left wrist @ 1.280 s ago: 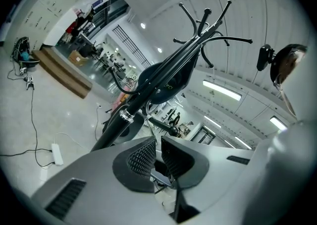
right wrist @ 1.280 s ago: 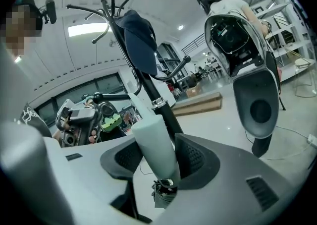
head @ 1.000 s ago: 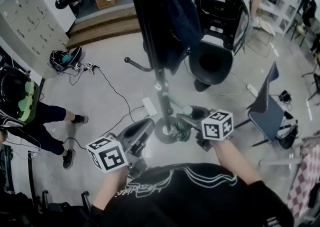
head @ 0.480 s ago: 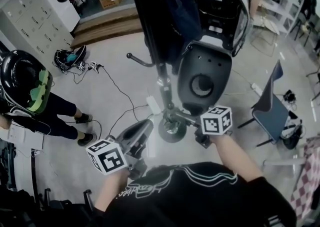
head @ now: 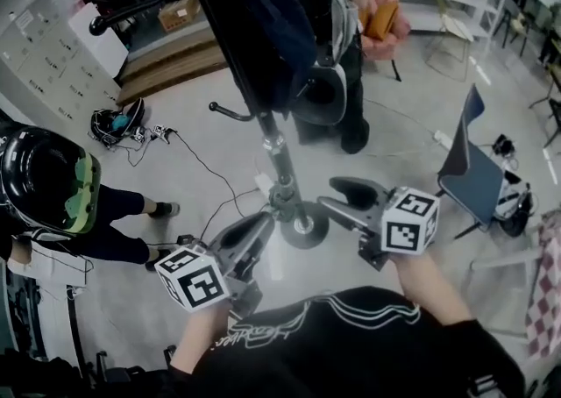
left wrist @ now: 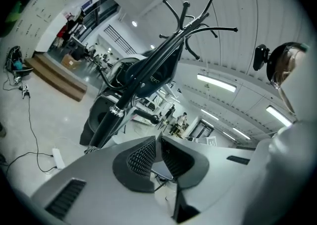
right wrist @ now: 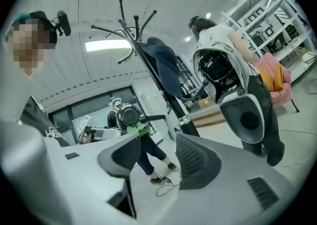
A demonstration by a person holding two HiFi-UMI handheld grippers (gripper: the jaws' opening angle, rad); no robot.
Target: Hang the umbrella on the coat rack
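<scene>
The black coat rack (head: pixel 266 129) stands on its round base (head: pixel 304 228) just ahead of me. A dark blue folded umbrella (head: pixel 273 30) hangs down along the pole from the upper hooks (left wrist: pixel 198 16); the umbrella (left wrist: pixel 154 73) also shows in the left gripper view and as the umbrella (right wrist: pixel 166 66) in the right gripper view. My left gripper (head: pixel 261 223) is shut and empty, left of the base. My right gripper (head: pixel 344 196) is to the right of the pole, wide apart but closing, with nothing between its jaws.
A person in white (head: pixel 346 28) stands right behind the rack, holding something orange. Another person with a black helmet and green visor (head: pixel 48 181) is at the left. A blue chair (head: pixel 469 175) stands at the right. Cables (head: pixel 206 173) and a power strip (head: pixel 263 184) lie on the floor.
My right gripper has risen and drawn back from the rack's base with its jaws spread wider. The person behind the rack has straightened up. My left gripper shifted only slightly.
</scene>
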